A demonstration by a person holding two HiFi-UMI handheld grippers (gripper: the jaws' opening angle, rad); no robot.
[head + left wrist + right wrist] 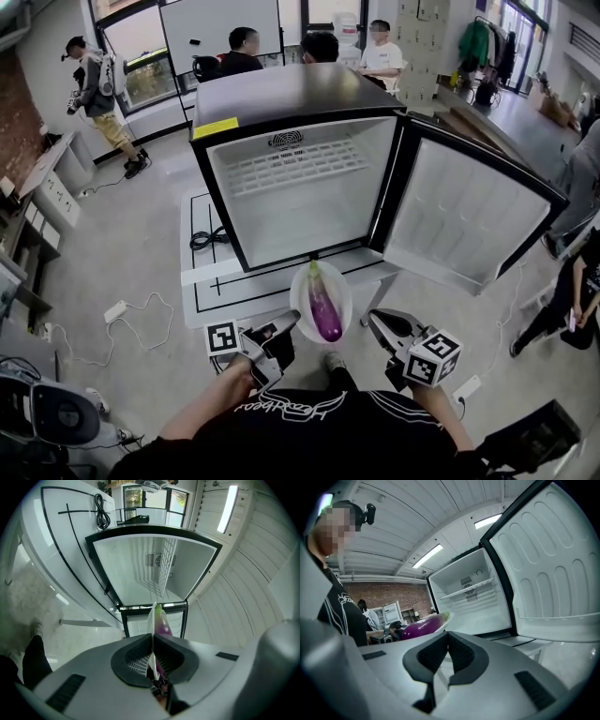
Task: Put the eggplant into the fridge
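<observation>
Head view shows the glossy, rounded eggplant (324, 305) lying loose on a thin plate (302, 279) before the open fridge (300, 192); the left gripper (289, 323) clenches its fingers on the plate's rim, the right gripper (377, 321) has its fingers closed on nothing, and the eggplant would likely roll unless the plate stays level.

Head cam: on me, steep down-forward, fridge (300, 187) near at 12 o'clock. Left gripper (152, 641) cam: along jaws, rolled sideways, fridge close, 12. Right gripper (447, 637) cam: fridge at 12, door (553, 573) at 2. All three share fridge interior.
</observation>
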